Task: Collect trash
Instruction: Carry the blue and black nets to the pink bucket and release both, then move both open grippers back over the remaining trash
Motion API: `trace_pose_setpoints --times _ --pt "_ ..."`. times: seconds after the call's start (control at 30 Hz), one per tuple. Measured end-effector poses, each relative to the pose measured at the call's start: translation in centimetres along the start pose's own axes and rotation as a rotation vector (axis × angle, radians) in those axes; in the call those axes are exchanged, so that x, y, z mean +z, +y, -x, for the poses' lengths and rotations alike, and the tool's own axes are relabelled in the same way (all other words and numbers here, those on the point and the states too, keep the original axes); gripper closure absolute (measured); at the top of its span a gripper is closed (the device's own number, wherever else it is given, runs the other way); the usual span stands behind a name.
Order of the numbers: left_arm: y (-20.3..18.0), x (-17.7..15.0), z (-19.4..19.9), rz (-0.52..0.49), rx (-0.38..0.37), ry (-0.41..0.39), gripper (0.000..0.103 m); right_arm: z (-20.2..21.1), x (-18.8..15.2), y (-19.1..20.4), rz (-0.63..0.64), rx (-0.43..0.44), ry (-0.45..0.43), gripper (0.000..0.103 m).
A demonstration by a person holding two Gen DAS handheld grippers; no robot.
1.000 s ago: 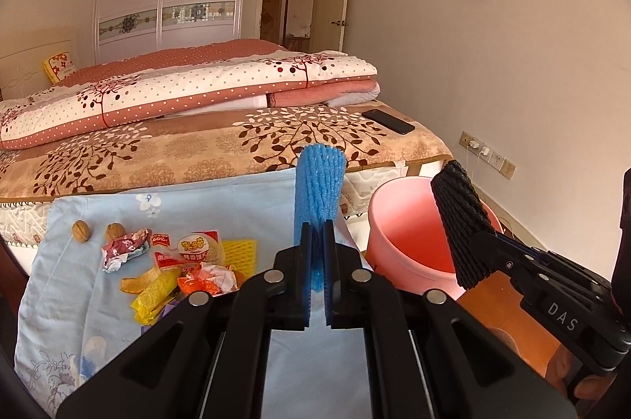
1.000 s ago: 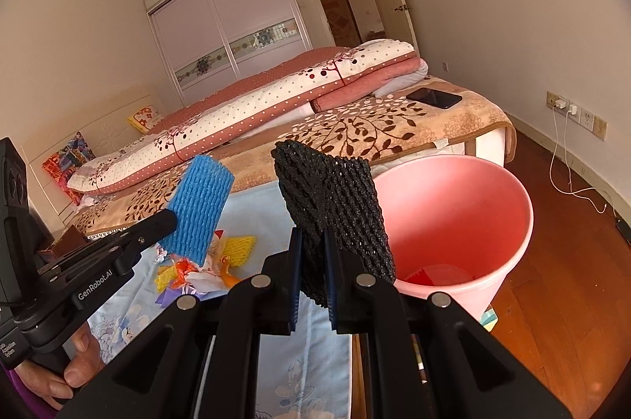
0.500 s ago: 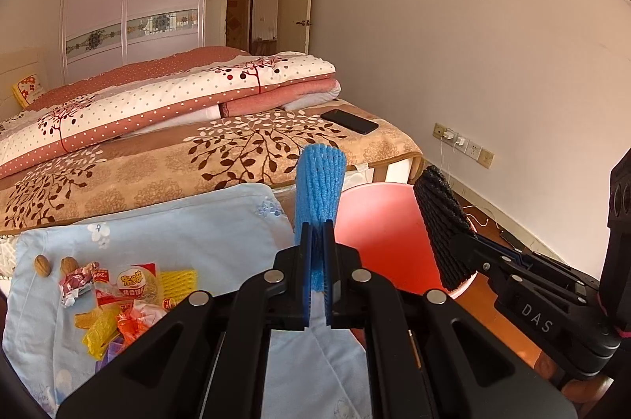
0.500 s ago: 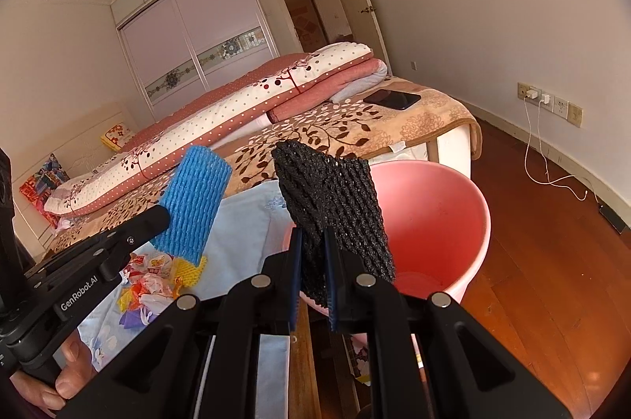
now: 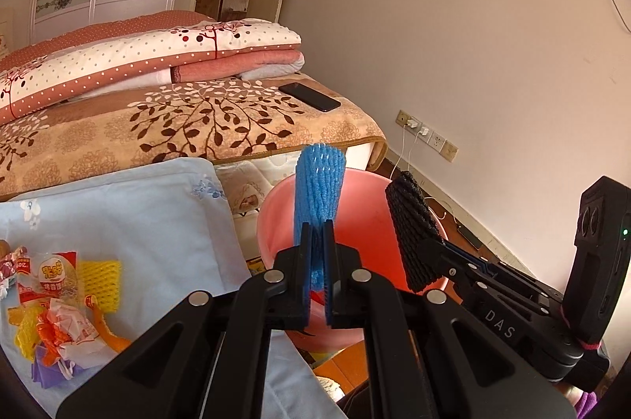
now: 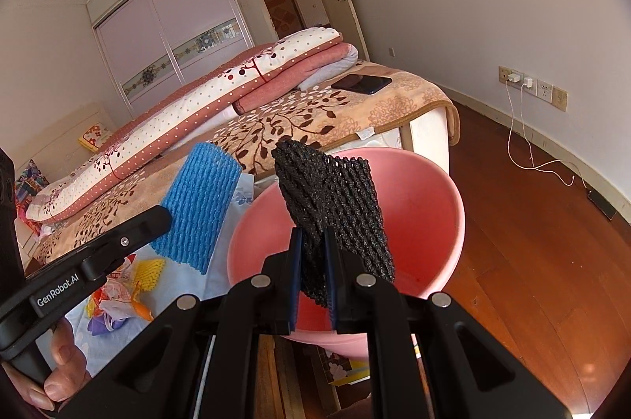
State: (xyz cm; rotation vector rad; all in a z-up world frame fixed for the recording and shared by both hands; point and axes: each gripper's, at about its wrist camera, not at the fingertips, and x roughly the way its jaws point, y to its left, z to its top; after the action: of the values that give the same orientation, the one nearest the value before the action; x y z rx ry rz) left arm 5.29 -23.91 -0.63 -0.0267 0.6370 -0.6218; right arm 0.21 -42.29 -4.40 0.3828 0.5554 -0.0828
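My left gripper (image 5: 316,233) is shut on a blue foam net sleeve (image 5: 318,188), which stands upright over the near rim of the pink bucket (image 5: 366,217). My right gripper (image 6: 313,241) is shut on a black foam net sleeve (image 6: 335,198), held above the mouth of the pink bucket (image 6: 426,206). In the right wrist view the blue foam net sleeve (image 6: 201,210) hangs just left of the bucket. A pile of wrappers (image 5: 59,285) with a yellow foam net (image 5: 100,281) lies on the light blue cloth (image 5: 130,210) at the left.
A bed with a brown leaf-patterned blanket (image 5: 189,123), folded quilts (image 5: 157,56) and a black phone (image 5: 309,96) stands behind the bucket. Wall sockets with chargers (image 6: 524,83) and a white cable (image 6: 536,162) lie on the wooden floor (image 6: 532,241) at the right.
Both grippers have swung right and a little down with their foam nets, from beside the trash pile to over the pink bucket. The pile has slid to the left edge of view.
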Motion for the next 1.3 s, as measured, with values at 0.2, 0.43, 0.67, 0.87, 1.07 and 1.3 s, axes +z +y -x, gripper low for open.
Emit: trace_pose_setpoints --times 0.2,0.43,0.67,0.87,1.07,1.3 --pt "-0.3 -0.2 -2.0 0.014 -0.023 0.036 0.099 -1.0 0.0 -1.0 -0.011 -0.023 0.012 0.093" --pt "-0.8 -0.1 -3.2 0.003 -0.046 0.050 0.096 -1.8 0.0 -1.8 -0.025 -0.042 0.021 0.093" --pt "-0.8 -0.2 -3.1 0.008 -0.041 0.050 0.064 -2.1 0.0 -2.0 -0.025 -0.064 0.016 0.084" --pt "-0.7 -0.2 -2.6 0.008 -0.035 0.046 0.064 -1.6 0.2 -2.2 -0.032 -0.073 -0.002 0.064" --pt "-0.5 -0.3 -1.5 0.005 -0.020 0.029 0.064 -0.6 0.1 -1.5 -0.022 -0.072 -0.010 0.064" --pt "0.0 -0.4 0.6 0.020 0.005 0.005 0.064 1.7 -0.2 0.2 0.007 -0.068 -0.050 0.054"
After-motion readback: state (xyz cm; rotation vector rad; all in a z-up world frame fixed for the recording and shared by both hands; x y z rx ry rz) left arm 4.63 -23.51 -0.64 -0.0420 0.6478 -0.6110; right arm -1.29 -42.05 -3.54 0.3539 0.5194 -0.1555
